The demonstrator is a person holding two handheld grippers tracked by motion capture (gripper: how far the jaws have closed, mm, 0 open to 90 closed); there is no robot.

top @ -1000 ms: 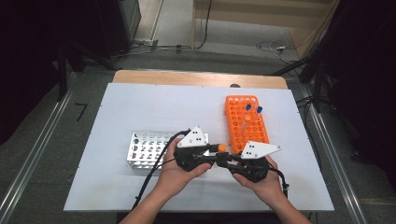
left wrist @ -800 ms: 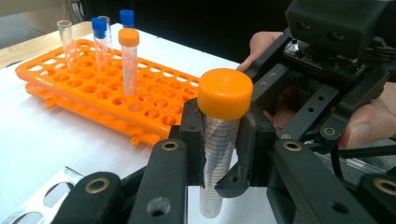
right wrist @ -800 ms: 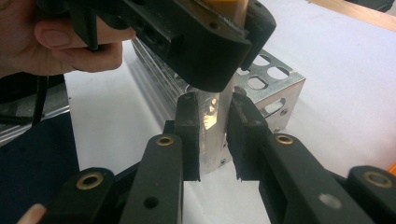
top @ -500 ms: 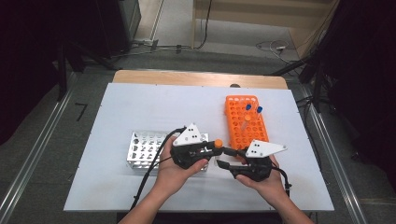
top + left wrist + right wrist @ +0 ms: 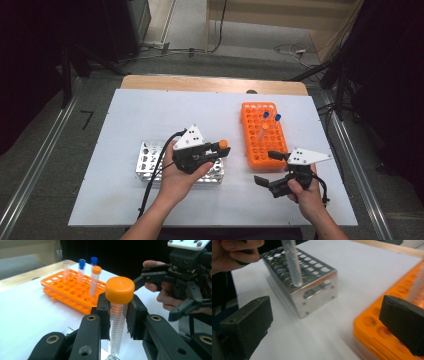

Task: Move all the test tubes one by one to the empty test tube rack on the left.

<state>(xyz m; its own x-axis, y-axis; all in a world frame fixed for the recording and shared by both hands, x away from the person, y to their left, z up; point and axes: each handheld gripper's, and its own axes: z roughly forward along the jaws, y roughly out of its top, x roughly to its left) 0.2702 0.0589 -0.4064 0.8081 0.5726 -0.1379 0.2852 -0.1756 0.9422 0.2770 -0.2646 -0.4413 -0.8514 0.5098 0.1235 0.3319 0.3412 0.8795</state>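
Three tubes (image 5: 268, 120) stand in my orange rack (image 5: 263, 134); left gripper (image 5: 119, 315) clamps an orange-capped tube (image 5: 118, 315) over the metal rack (image 5: 307, 280); right gripper (image 5: 267, 167), just opening, gapes empty.

A white table (image 5: 150, 107) stood on a grey floor (image 5: 45, 150), its far edge backed by a wooden strip (image 5: 210, 84). Metal rails (image 5: 35, 172) ran along both sides. Cables (image 5: 290, 50) trailed across the floor beyond the table, below a pale wooden unit (image 5: 280, 12). Dark cabinets (image 5: 115, 25) sat at far left, and deep shadow covered the right.
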